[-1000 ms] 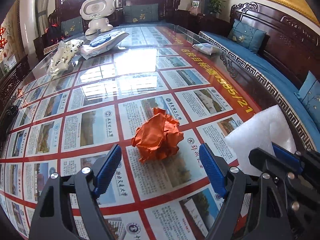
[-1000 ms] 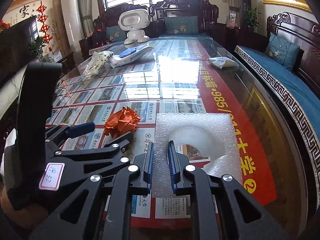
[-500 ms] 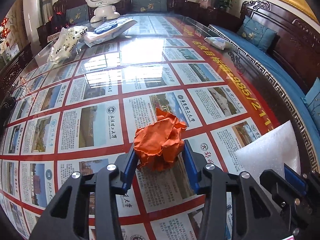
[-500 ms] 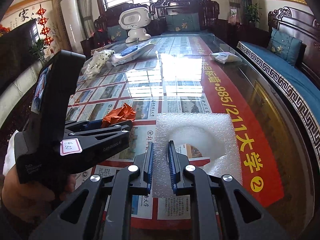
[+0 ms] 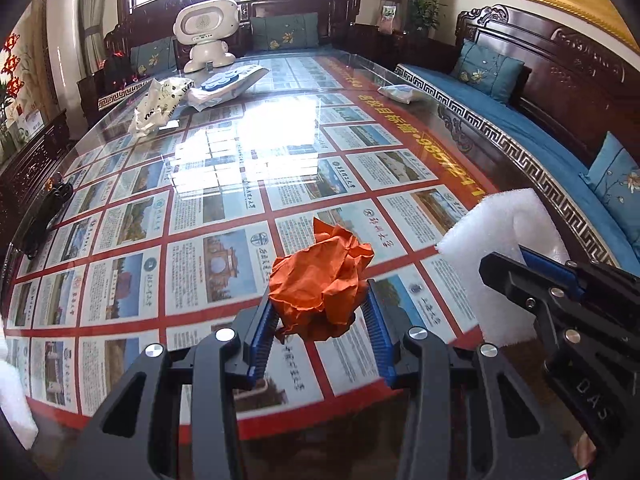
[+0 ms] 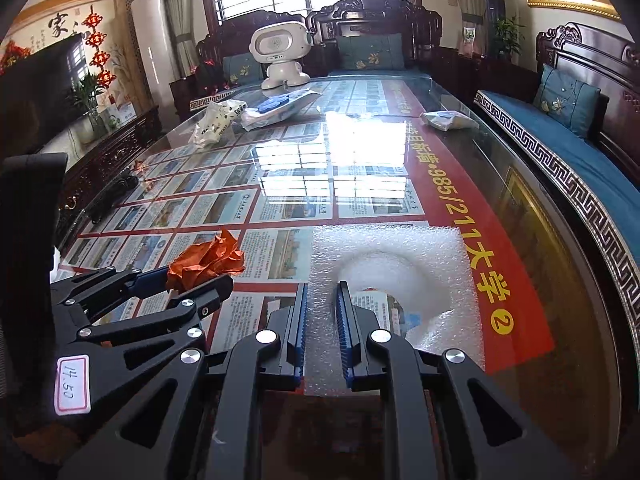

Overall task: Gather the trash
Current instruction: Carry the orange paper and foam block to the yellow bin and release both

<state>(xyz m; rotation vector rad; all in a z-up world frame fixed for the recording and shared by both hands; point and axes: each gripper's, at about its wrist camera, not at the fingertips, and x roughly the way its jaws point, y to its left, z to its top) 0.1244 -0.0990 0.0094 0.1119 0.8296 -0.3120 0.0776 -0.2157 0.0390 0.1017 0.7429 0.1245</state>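
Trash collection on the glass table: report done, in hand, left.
Done: no bin or collected pile in view. In hand: left gripper shut on the crumpled orange paper ball; right gripper shut on the white foam sheet. Left: white crumpled plastic bag, blue-and-white wrapper, small white packet.

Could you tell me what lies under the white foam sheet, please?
Through the hole in the foam sheet the printed tabletop shows; elsewhere the foam hides what is beneath.

Crumpled paper (image 5: 320, 284) between left gripper (image 5: 320, 336) fingers (image 5: 262, 334), above worktop (image 5: 224, 184) near edge; foam sheet (image 6: 390, 276) right of it; toy robot (image 5: 206, 32), bags (image 5: 158, 106) at far end.
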